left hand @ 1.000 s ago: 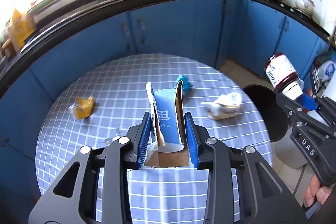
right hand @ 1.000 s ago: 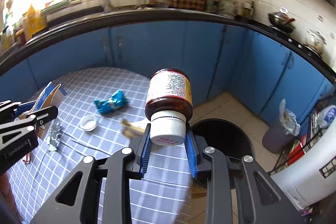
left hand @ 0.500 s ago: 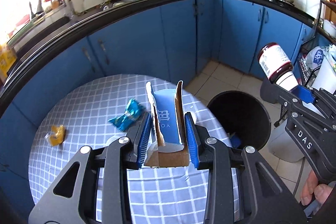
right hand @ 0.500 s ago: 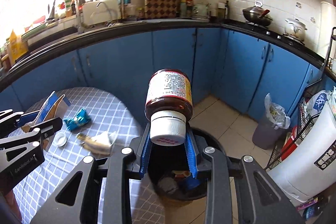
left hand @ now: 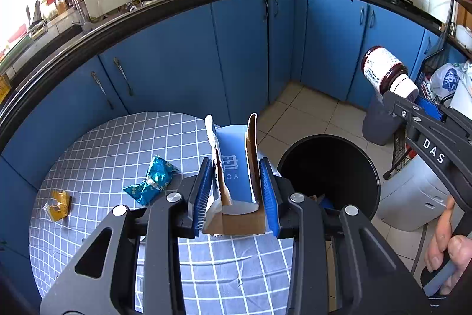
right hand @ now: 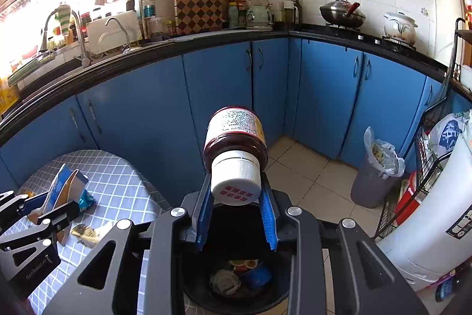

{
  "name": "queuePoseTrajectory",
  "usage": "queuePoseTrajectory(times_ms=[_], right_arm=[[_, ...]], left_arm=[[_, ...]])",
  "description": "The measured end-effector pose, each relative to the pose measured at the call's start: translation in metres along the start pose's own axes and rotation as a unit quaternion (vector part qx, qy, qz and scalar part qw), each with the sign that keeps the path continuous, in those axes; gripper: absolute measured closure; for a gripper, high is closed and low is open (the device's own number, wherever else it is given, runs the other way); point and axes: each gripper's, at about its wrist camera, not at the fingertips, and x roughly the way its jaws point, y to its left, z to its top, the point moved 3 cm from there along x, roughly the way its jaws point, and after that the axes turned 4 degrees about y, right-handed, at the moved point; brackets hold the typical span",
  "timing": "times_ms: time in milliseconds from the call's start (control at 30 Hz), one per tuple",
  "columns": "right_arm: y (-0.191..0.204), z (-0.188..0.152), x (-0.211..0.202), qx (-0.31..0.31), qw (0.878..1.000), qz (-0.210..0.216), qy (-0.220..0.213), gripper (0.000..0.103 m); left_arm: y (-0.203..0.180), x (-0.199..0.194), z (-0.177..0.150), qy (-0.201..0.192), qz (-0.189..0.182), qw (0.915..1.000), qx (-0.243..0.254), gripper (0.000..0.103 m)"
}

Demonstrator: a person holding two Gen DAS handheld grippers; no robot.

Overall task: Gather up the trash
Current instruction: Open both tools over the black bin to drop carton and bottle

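Note:
My left gripper (left hand: 236,194) is shut on a torn blue and brown cardboard carton (left hand: 236,167), held over the right edge of the round checked table (left hand: 112,143). My right gripper (right hand: 237,211) is shut on the white cap of a dark jar (right hand: 234,138) with a printed label, directly above the open black bin (right hand: 236,297). The left wrist view shows that jar (left hand: 383,70) high at the right, beyond the black bin (left hand: 327,167) on the floor beside the table. Trash lies in the bin's bottom.
On the table lie a blue wrapper (left hand: 153,179) and a yellow wrapper (left hand: 57,204); a crumpled wrapper (right hand: 85,232) lies near the edge. A small grey lined bin (right hand: 374,176), a white appliance (right hand: 427,232) and a wire rack (right hand: 424,167) stand at the right. Blue cabinets (right hand: 221,96) ring the room.
Both grippers swung to the right, away from the table's middle. The black bin came into view under the jar, and the carton now sits at the table's right edge beside the bin.

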Motion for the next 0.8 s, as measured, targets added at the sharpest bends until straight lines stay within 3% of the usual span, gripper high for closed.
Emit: queuePoseTrajectory(times_ms=[233, 300, 367, 567, 633, 800], right_arm=[[-0.009, -0.005, 0.019, 0.01, 1.0, -0.013, 0.012, 0.071], [-0.016, -0.008, 0.018, 0.021, 1.0, -0.015, 0.005, 0.049], [-0.021, -0.01, 0.014, 0.028, 0.999, -0.019, -0.005, 0.039], [-0.034, -0.024, 0.007, 0.033, 0.998, -0.058, -0.006, 0.038], [-0.043, -0.031, 0.006, 0.043, 0.996, -0.075, -0.002, 0.03], [-0.064, -0.046, 0.006, 0.076, 0.994, -0.076, 0.014, 0.027]], left_arm=[[-0.003, 0.014, 0.006, 0.007, 0.0, 1.0, -0.001, 0.069], [-0.006, 0.018, 0.007, 0.01, -0.001, 1.0, -0.001, 0.069], [-0.008, 0.02, 0.006, 0.011, -0.001, 0.9999, 0.003, 0.069], [-0.022, 0.024, 0.007, 0.015, -0.01, 0.9998, 0.013, 0.068], [-0.029, 0.024, 0.009, 0.013, -0.012, 0.9997, 0.019, 0.068], [-0.056, 0.028, 0.02, 0.015, -0.033, 0.9988, 0.034, 0.067]])
